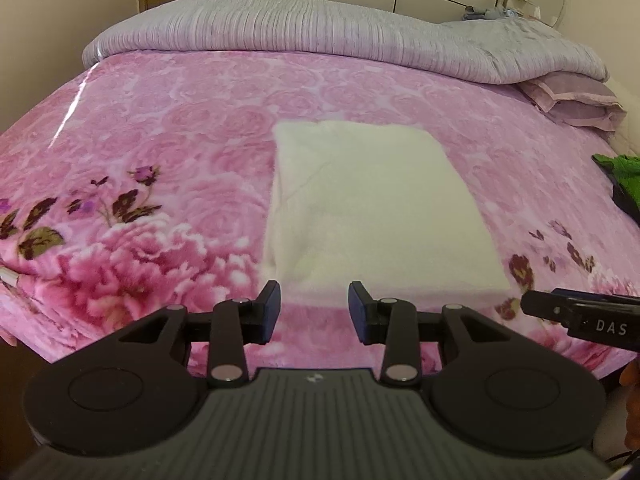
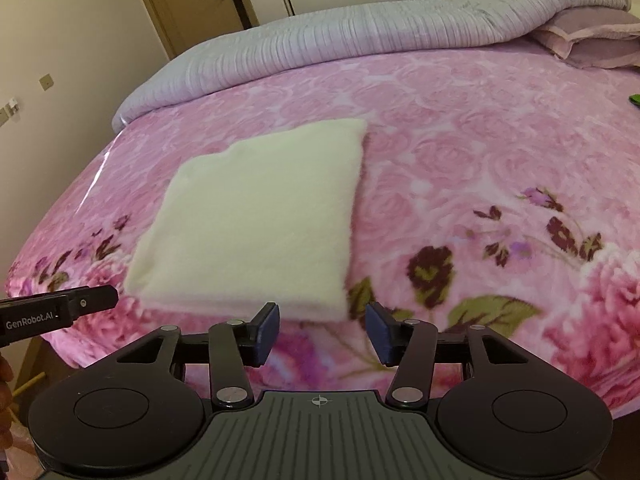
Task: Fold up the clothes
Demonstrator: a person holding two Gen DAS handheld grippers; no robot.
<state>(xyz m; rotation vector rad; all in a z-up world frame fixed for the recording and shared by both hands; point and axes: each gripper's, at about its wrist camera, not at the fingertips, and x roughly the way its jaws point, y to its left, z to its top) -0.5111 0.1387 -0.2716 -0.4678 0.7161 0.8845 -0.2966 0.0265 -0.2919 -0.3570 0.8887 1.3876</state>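
**Both grippers parted and empty, folded white cloth just ahead**

Left gripper (image 1: 314, 312) at the bed's near edge: pads moderately apart, nothing between them, only pink floral bedspread (image 1: 160, 128) showing through the gap. Right gripper (image 2: 322, 332) likewise spread, a little wider, holding nothing. Folded white garment (image 1: 372, 204) flat on the bedspread, directly beyond the fingertips of both, near edge just past the pads and clear of them. Seen from the left wrist: lying ahead and slightly rightward, long axis running away toward the grey quilt (image 1: 320, 36) at the far side. Seen from the right wrist: lying ahead and leftward, near right corner closest to the inner pad. Near edge bracketed, then, by the two grippers, left at the left corner, right at the right corner; neither clearly nearer. Judged state: fold apparently laid down and let go; edges fairly square, layers stacked. Green clothing (image 1: 620, 176) off at the right rim of the bed, well apart from the white piece, probably next in line.
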